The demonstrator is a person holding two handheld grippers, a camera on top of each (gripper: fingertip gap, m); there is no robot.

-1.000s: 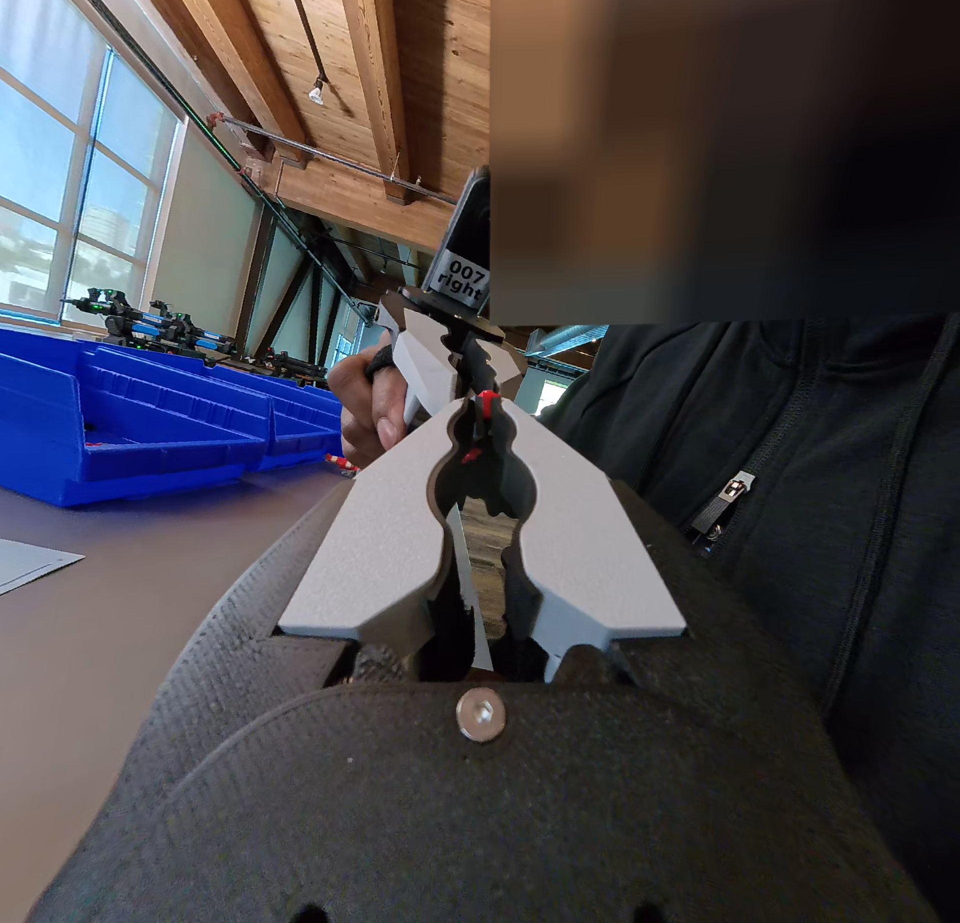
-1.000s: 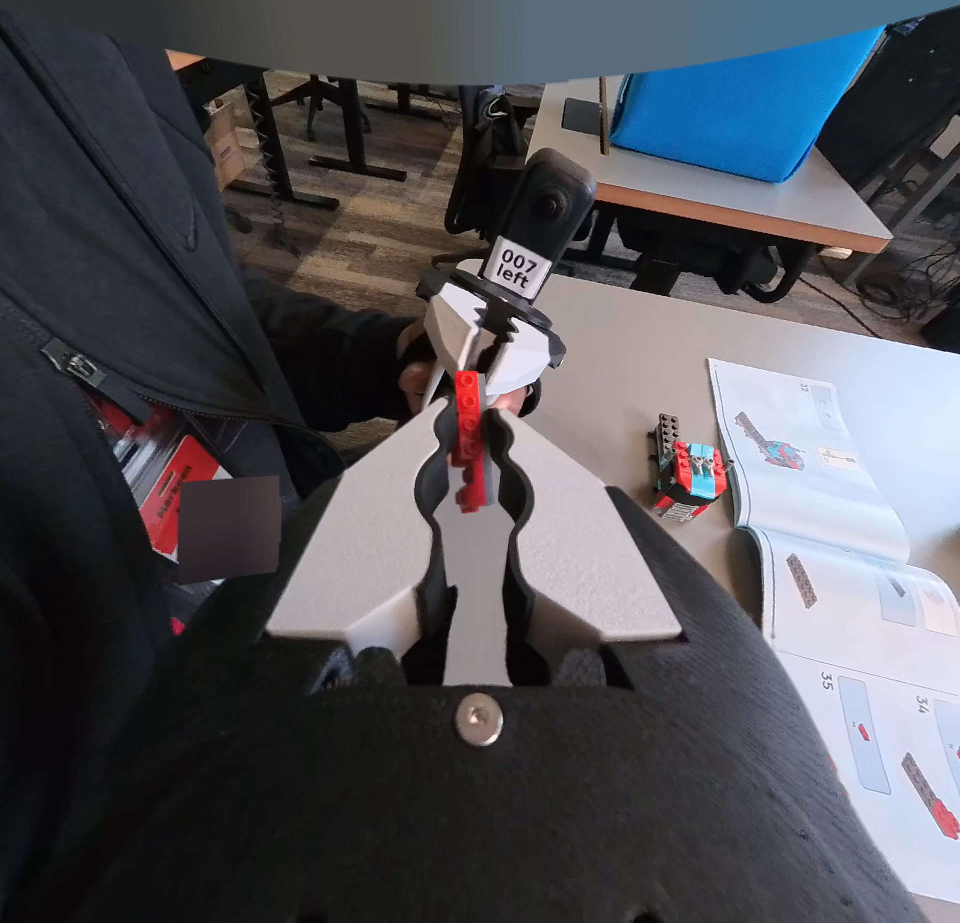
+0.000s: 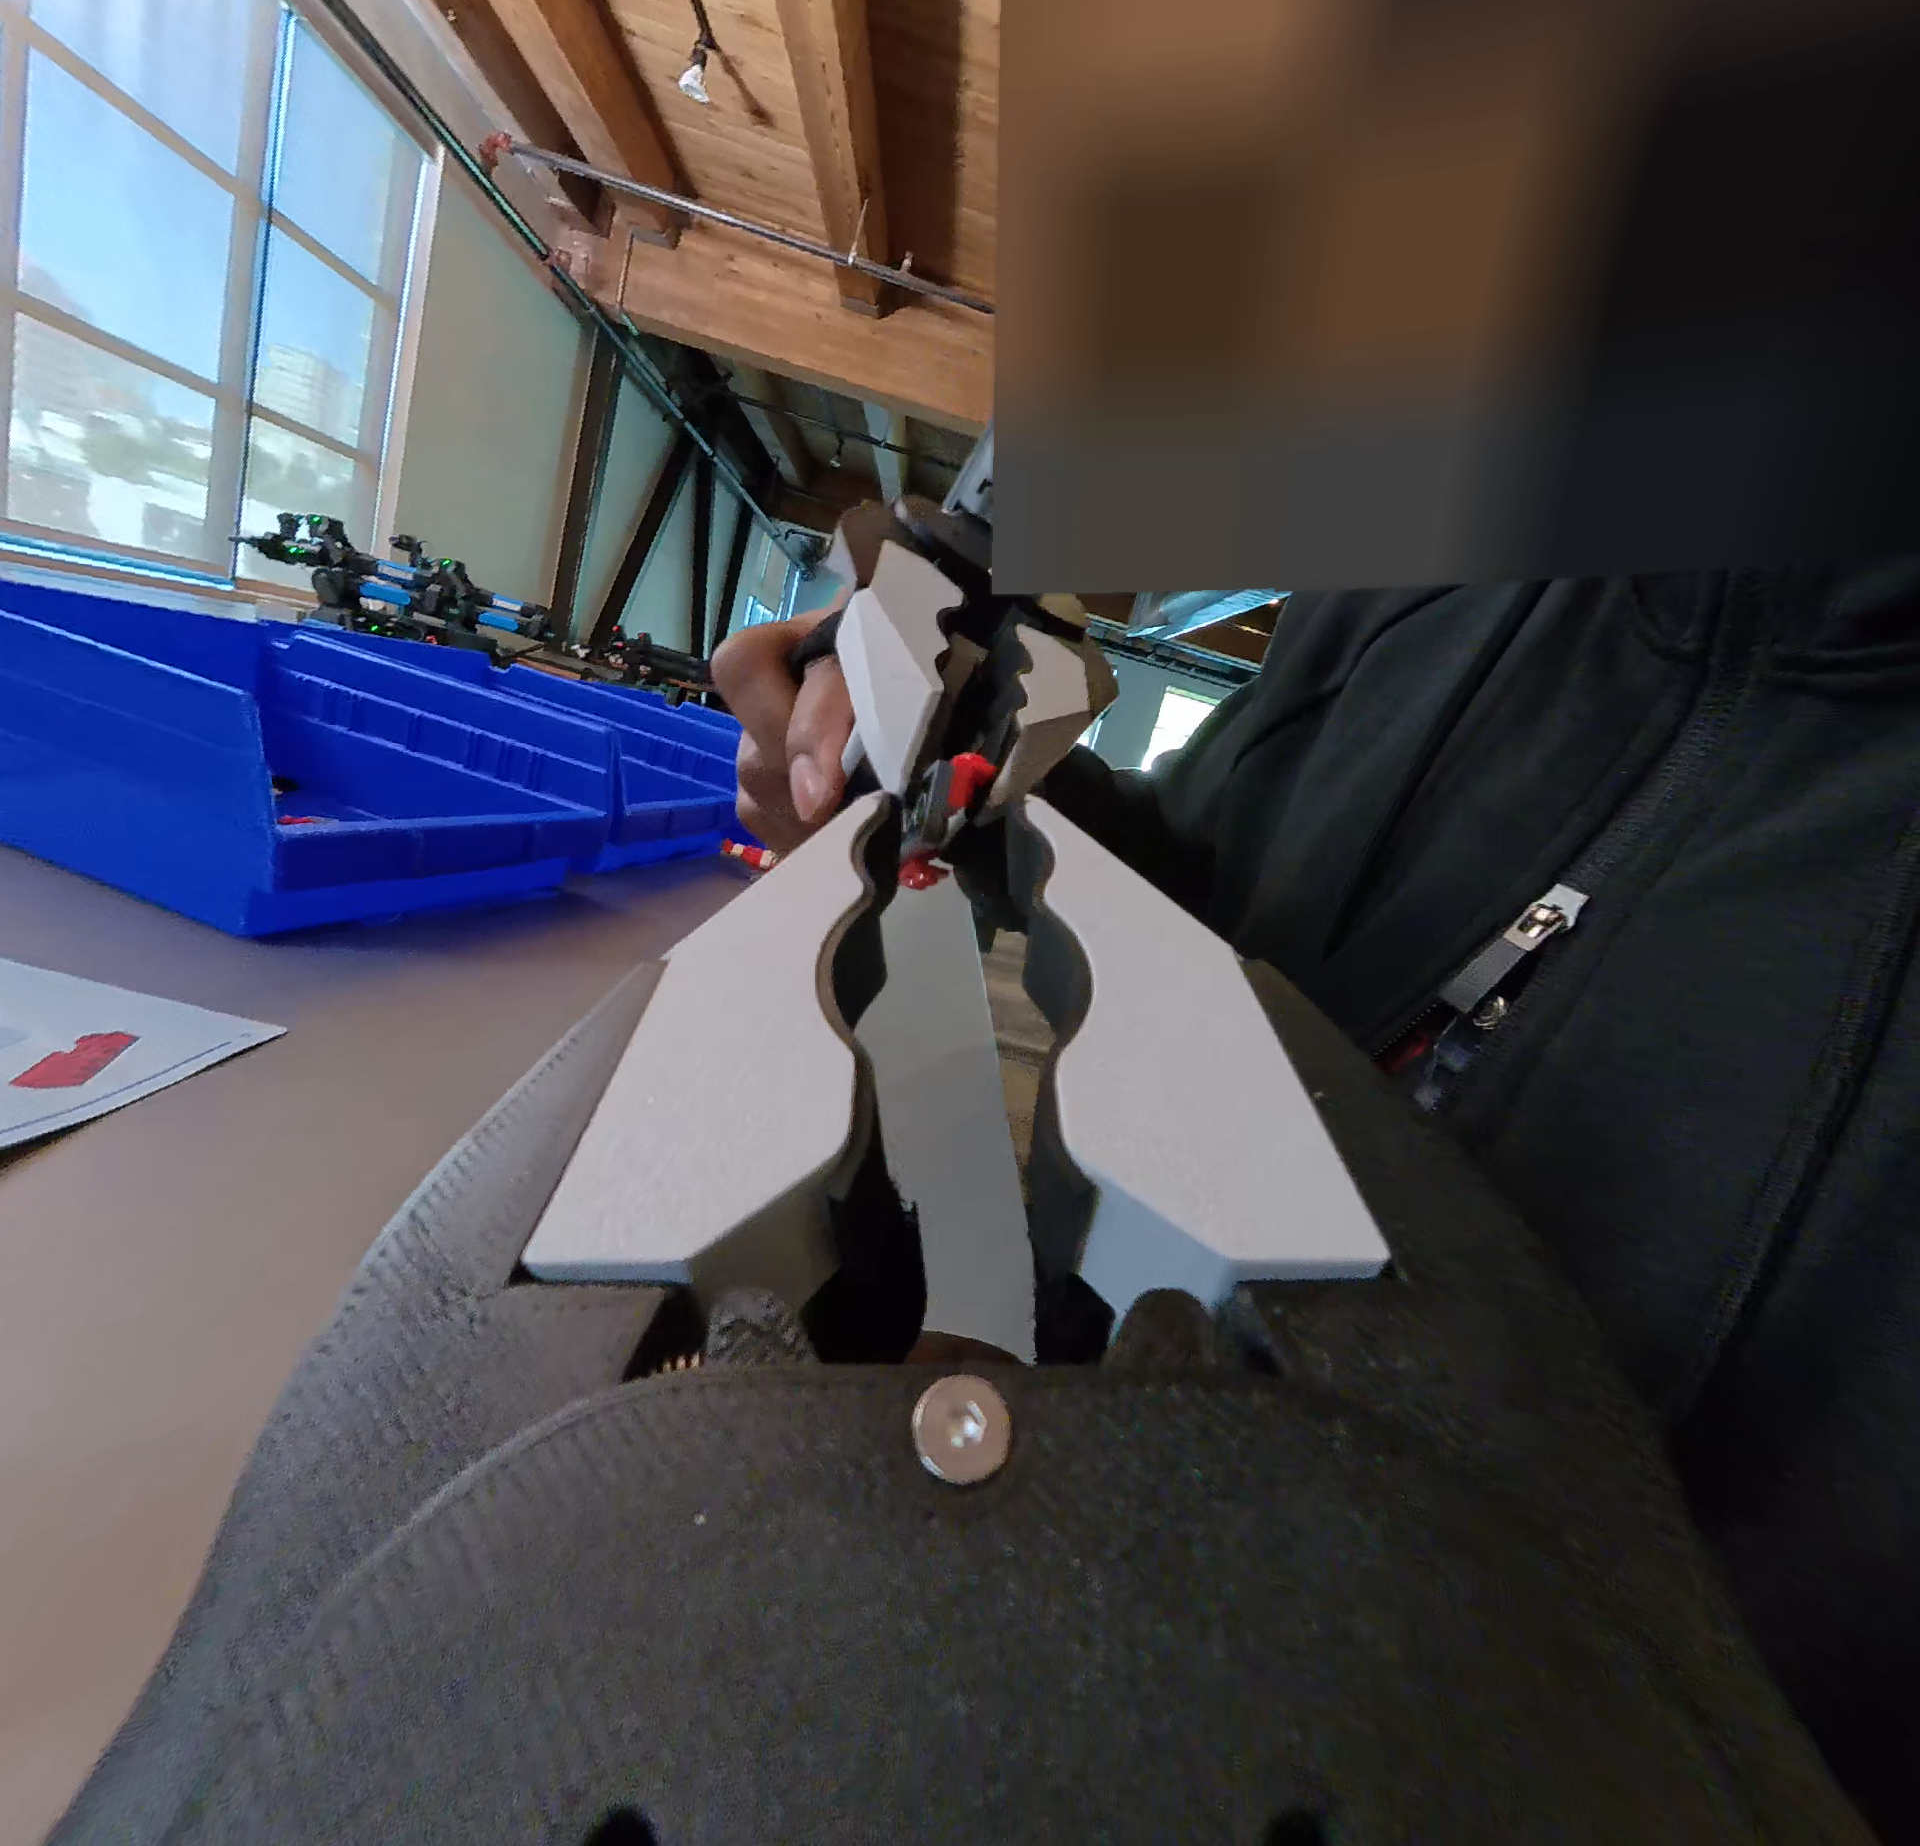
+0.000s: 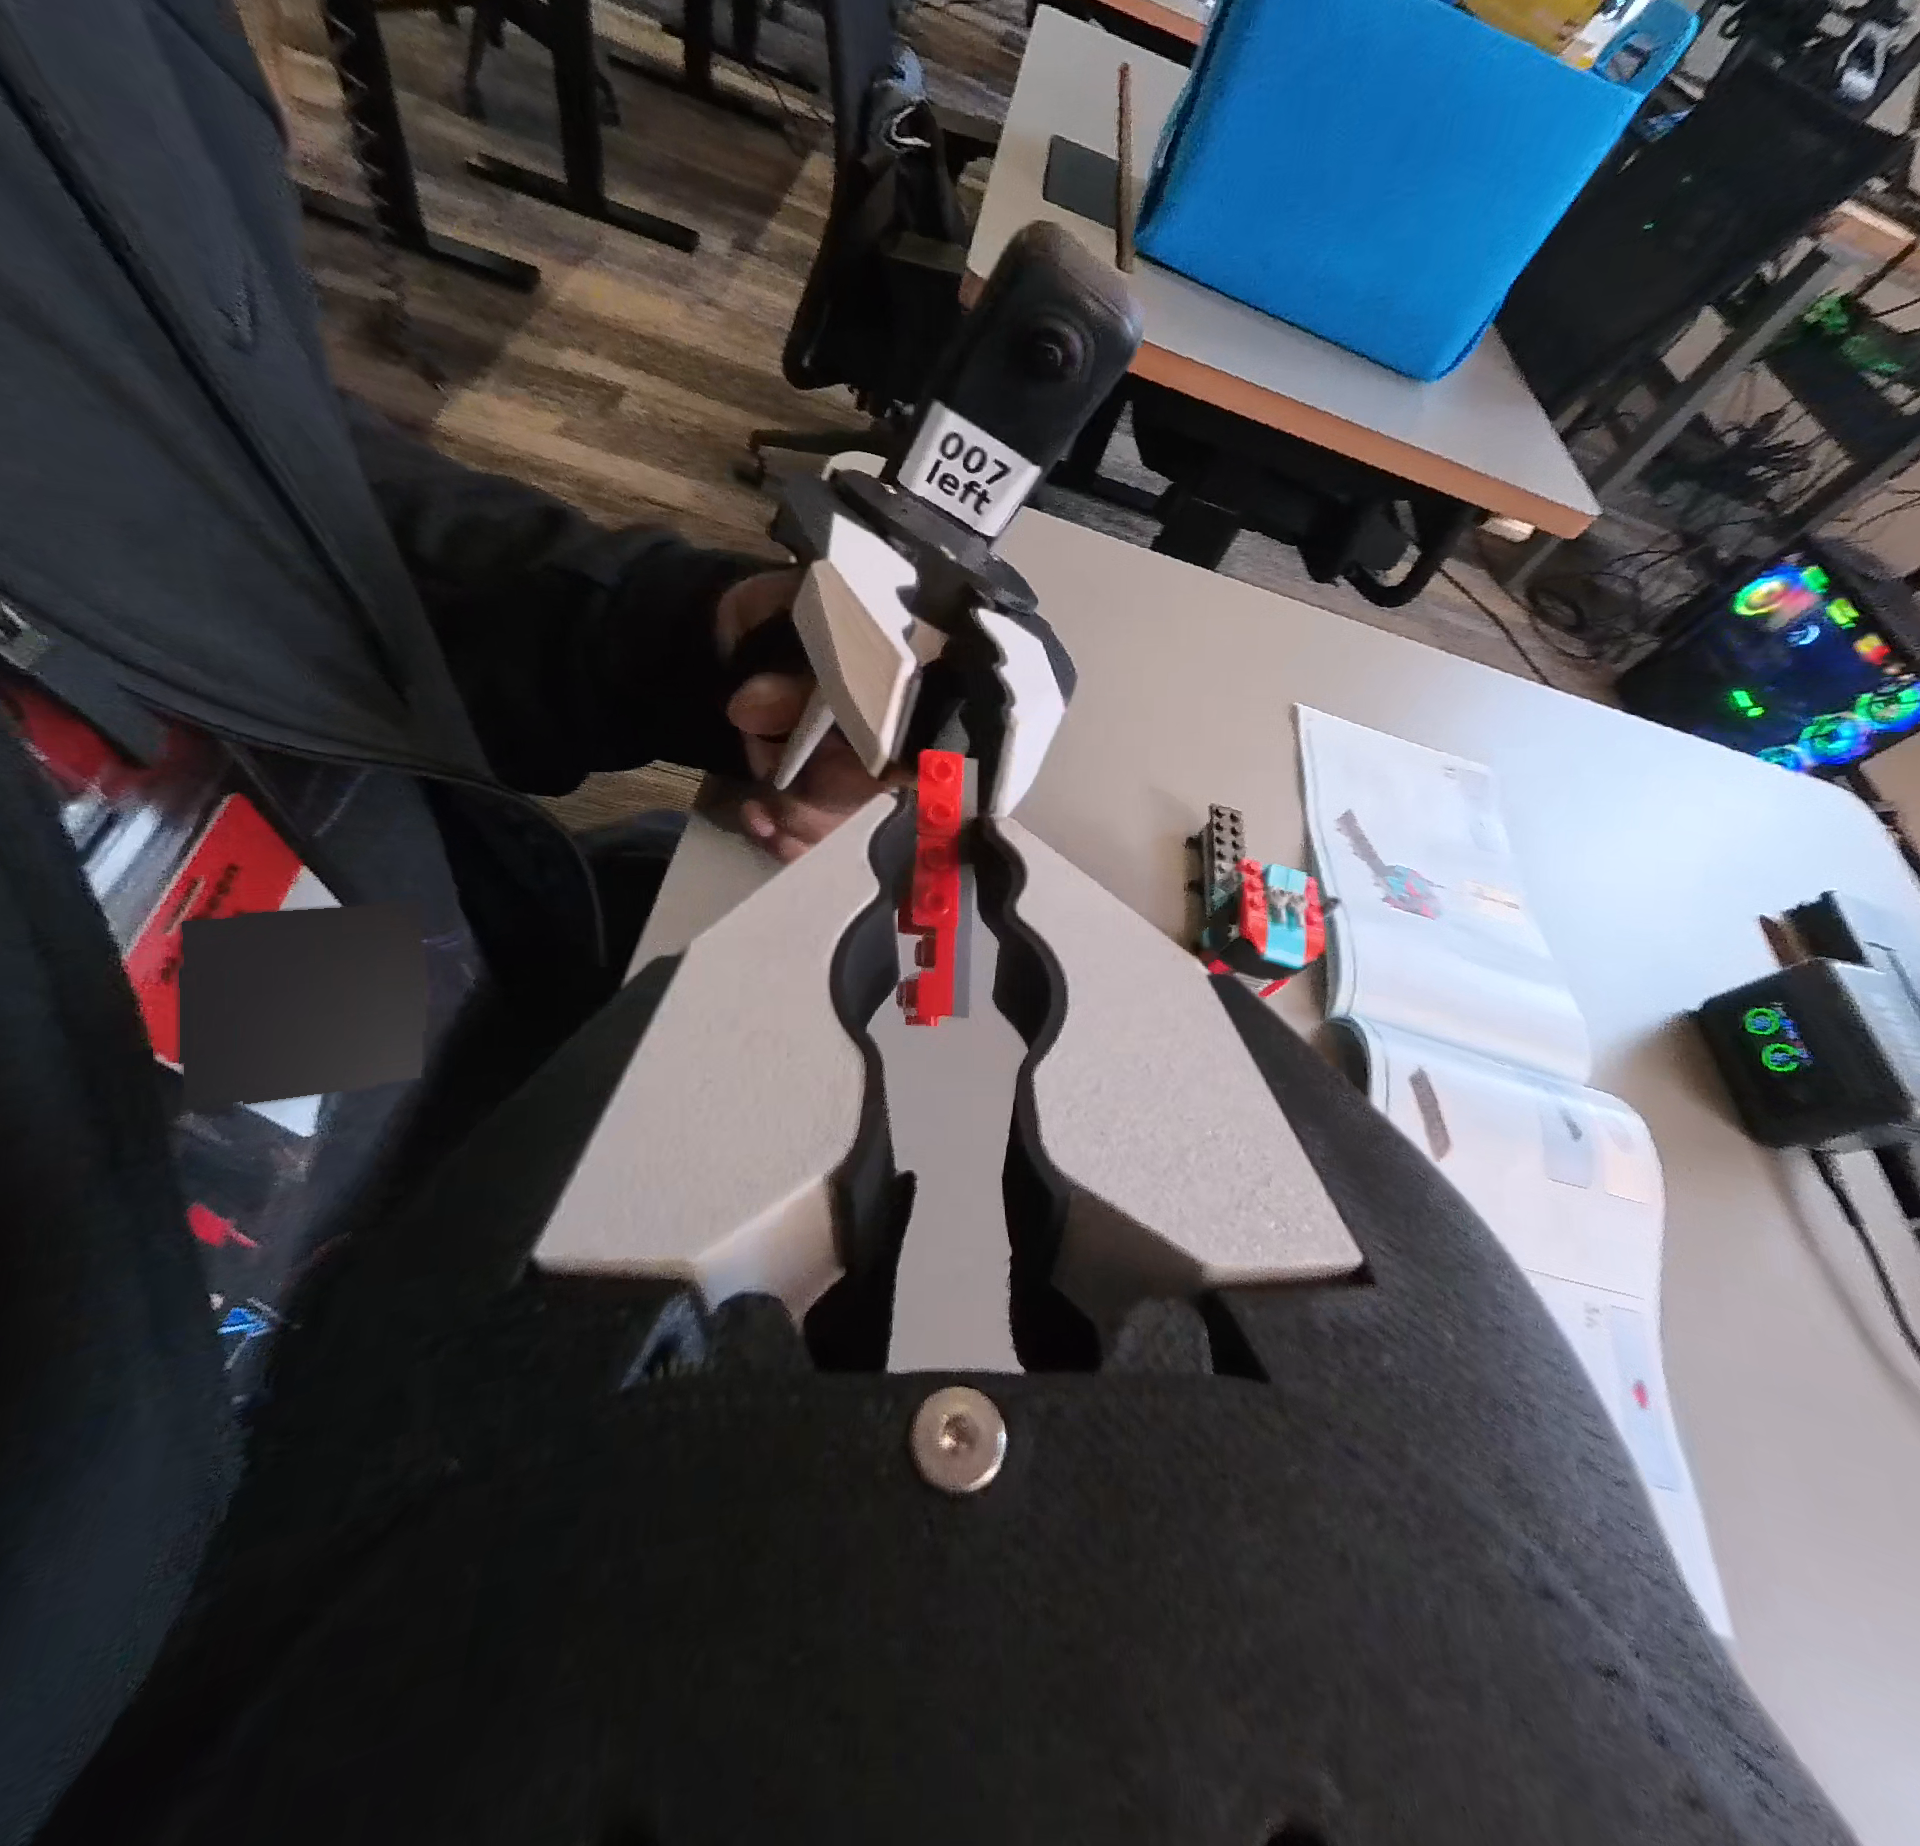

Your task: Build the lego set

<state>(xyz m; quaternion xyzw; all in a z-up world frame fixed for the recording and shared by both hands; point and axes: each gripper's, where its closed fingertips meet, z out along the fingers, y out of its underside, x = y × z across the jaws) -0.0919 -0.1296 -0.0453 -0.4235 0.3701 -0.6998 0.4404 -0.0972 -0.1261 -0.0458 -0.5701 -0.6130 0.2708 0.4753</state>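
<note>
Two grey two-finger grippers meet tip to tip in the air in front of my dark zipped jacket, above the near edge of the pale grey table. Between the fingers of my right gripper stands a small red and grey lego stack, pinched upright with its studs facing left. My left gripper is nearly pressed together, its tips at the far end of that same stack, though I cannot tell whether it truly grips or only touches. Past the stack, lying on the table, sits the partly built red, teal and black lego model, just beside the open white instruction booklet. Blue plastic bins stand farther back on the table. My judgement: the hold is thin and off the table, so a sideways push from the left tool could twist the stack out of the right fingers, split its layers, or drop it onto my lap
</note>
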